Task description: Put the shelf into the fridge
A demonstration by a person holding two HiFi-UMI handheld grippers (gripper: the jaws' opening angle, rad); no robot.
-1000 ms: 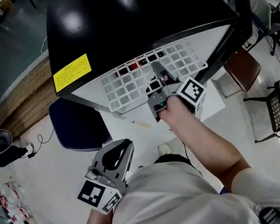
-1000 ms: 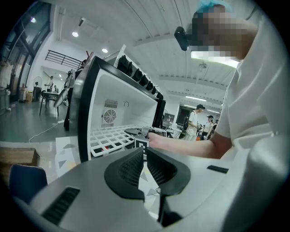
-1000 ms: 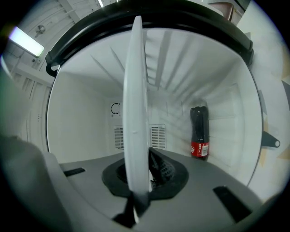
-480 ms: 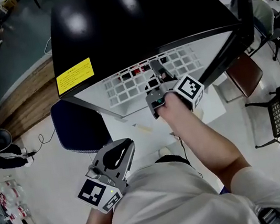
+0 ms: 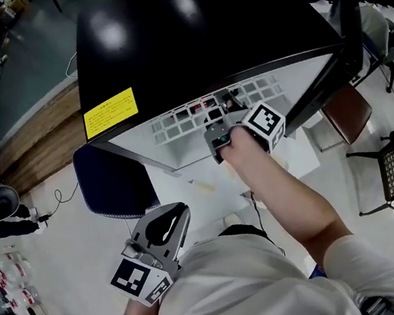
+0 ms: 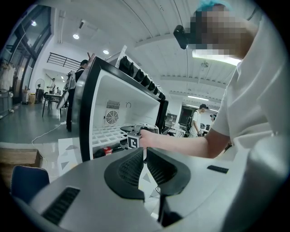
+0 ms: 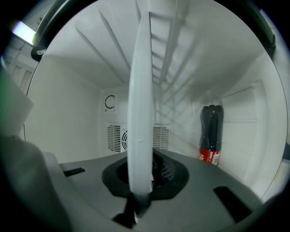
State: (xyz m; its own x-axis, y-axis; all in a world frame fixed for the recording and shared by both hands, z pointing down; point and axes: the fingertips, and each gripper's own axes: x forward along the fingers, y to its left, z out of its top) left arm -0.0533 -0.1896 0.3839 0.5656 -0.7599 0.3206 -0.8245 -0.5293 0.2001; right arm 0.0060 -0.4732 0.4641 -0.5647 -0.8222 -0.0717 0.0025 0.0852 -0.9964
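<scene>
R claw (image 7: 140,177) clenched on front edge of shelf (image 5: 176,123): white flat grid w/ square holes, mostly inside glossy black fridge (image 5: 191,34). L claw (image 6: 145,159) closed, empty.

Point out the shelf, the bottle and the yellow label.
shelf (image 7: 139,104): right gripper view, its white front edge.
bottle (image 7: 211,129): right gripper view, its dark body.
yellow label (image 5: 110,113): head view, its middle.

Person, lower centre: white short-sleeved shirt (image 5: 256,285). Left gripper (image 5: 173,217), lower left, and right gripper (image 5: 227,103), upper centre: grey shells, black ribbed pads (image 6: 131,167), each bearing a white cube (image 5: 139,278) with black square markers.
</scene>
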